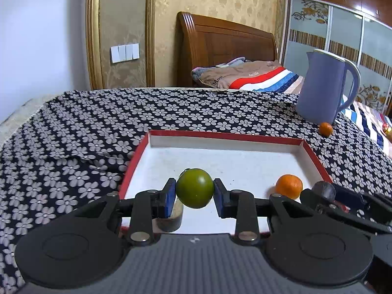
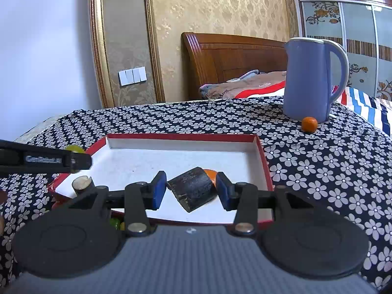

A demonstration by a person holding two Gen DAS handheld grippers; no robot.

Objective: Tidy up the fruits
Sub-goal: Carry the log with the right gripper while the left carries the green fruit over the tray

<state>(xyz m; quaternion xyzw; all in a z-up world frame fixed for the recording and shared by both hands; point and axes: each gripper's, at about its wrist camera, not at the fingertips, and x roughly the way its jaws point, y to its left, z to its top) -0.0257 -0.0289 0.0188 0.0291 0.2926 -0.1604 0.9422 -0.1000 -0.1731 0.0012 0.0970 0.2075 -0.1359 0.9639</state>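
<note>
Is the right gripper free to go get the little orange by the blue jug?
Probably not yet: the right gripper is already closed on a dark cylinder. The orange beside the jug sits on open cloth.

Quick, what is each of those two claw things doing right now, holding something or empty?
Left gripper: closed on a round green fruit.
Right gripper: closed on a dark, cylinder-shaped piece.

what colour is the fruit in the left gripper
Green: the round fruit clamped in the left gripper shows best in the left wrist view.
</note>
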